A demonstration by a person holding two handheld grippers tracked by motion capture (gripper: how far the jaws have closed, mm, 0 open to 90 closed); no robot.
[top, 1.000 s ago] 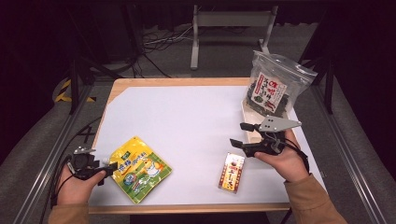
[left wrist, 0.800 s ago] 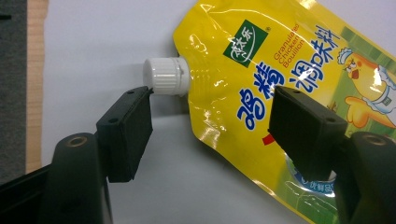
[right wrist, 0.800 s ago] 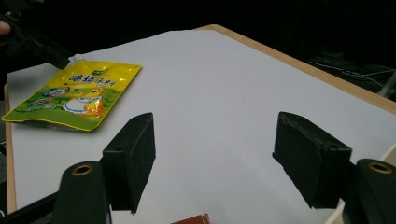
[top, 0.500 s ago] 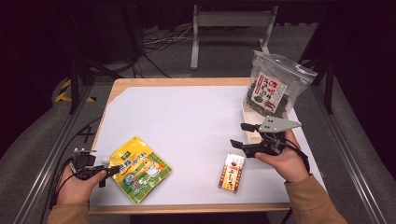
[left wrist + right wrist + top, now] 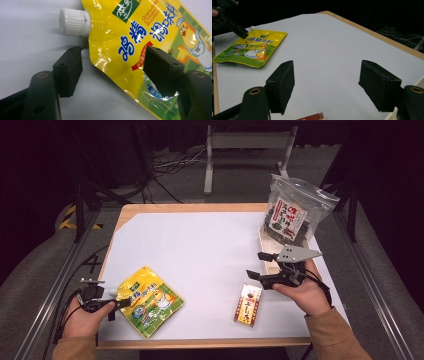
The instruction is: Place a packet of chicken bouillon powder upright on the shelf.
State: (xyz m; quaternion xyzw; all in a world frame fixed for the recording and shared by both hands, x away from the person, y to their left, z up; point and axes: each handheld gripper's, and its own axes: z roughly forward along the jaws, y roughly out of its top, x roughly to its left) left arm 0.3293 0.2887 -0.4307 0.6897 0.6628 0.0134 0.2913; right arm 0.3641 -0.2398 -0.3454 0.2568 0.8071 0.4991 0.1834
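Left hand-held gripper (image 5: 113, 68), jaws closing but still apart, straddles yellow pouch's (image 5: 140, 42) corner.

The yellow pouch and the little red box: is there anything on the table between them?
No. In the high view only bare white table lies between the yellow bouillon pouch and the small red box.

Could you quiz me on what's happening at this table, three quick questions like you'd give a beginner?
1. True or false: the left gripper already pinches the yellow pouch.
2. What colour is the pouch's screw cap?
3. Which lies nearest the right gripper: A the yellow pouch, B the small red packet, C the cap?

Key: 1 false, its jaws have just been closing around the pouch's edge but stand apart from it; 2 white; 3 B.
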